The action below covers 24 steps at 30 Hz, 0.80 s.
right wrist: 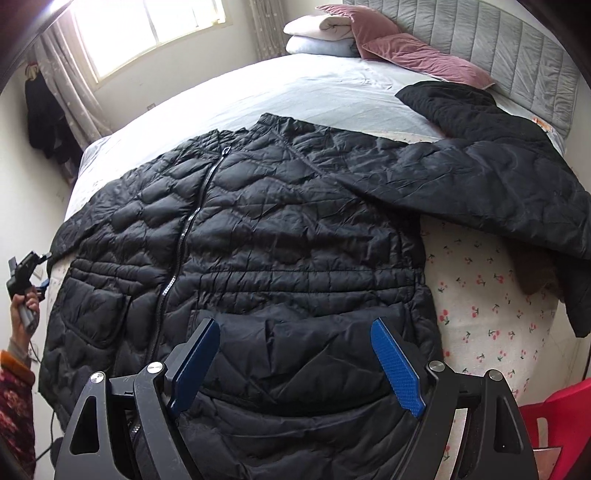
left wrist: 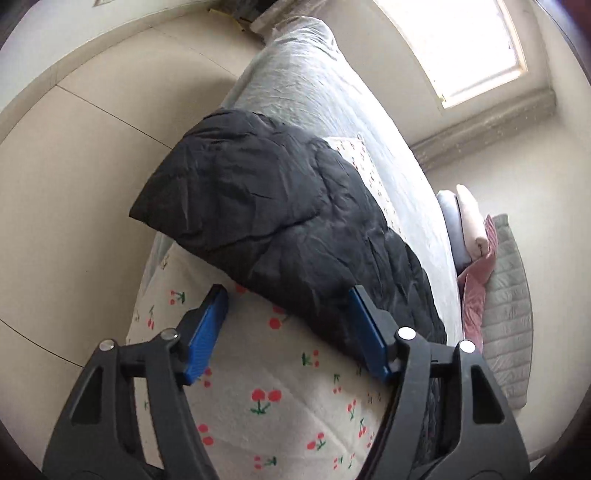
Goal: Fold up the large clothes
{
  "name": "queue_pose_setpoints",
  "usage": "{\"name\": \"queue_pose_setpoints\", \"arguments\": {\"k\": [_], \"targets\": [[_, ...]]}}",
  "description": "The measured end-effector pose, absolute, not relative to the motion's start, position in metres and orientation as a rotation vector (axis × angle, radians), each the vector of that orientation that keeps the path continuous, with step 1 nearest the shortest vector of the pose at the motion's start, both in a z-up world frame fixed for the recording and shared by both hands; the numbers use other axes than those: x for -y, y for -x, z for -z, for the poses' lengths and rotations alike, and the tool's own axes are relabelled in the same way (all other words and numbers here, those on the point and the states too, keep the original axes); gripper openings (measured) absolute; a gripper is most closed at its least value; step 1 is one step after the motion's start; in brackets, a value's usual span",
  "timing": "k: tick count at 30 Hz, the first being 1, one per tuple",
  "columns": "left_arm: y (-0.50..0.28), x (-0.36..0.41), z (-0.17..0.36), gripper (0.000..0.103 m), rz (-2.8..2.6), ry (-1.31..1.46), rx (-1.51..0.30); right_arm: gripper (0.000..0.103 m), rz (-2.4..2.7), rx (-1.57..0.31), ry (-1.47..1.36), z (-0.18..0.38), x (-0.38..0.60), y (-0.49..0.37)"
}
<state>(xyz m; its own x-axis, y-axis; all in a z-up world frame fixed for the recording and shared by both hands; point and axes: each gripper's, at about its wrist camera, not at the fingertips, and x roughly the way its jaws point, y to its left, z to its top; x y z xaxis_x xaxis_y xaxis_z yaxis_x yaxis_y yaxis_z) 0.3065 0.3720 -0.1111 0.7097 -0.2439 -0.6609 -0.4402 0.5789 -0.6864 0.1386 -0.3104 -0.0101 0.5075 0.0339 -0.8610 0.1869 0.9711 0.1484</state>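
Far left of the right wrist view: person's left hand point(right wrist: 23, 306), patterned knit cuff, carrying the left gripper point(right wrist: 26, 269) just off the jacket's left sleeve end; too small there to read its jaws. The left wrist view settles it: left gripper point(left wrist: 291, 325) with blue ribbed pads spread wide, nothing between them, poised at the edge of that sleeve point(left wrist: 258, 206) where it overhangs the bed side toward the tiled floor point(left wrist: 74, 184). Centre: black quilted puffer jacket point(right wrist: 258, 240) lies front-up on the bed point(right wrist: 314, 88), zipped, collar toward the window point(right wrist: 147, 33), hem nearest the camera. Shell is thin, slick, creased; stitched hexagon panels up top, horizontal channels at the waist, patch pocket lower left. Right gripper point(right wrist: 295, 354) above the hem, jaws apart, gripping nothing. Judgement: task barely started; garment spread flat, no fold made, both sleeves and the body fold remaining. Right: other sleeve point(right wrist: 498, 173) flung outward across a cherry-print cloth point(right wrist: 480, 295). Beyond it pink velvet pillows point(right wrist: 406, 55) against a grey padded headboard point(right wrist: 498, 48); red plastic chair point(right wrist: 561, 424) at the lower corner.
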Motion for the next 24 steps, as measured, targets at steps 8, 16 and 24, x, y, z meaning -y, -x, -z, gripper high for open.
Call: {"name": "queue_pose_setpoints", "arguments": {"k": [8, 16, 24], "targets": [[-0.317, -0.381, 0.096, 0.005, -0.230, 0.976, -0.674, 0.085, 0.069, -1.088, -0.204, 0.029, 0.295, -0.142], [-0.321, -0.305, -0.043, 0.004, -0.087, 0.613, -0.444, 0.085, 0.073, -1.086, -0.218, 0.027, 0.301, -0.149], [-0.318, -0.151, -0.136, 0.003, 0.238, 0.371, -0.395, 0.085, 0.012, -1.069, -0.295, 0.024, 0.298, -0.167]]}}
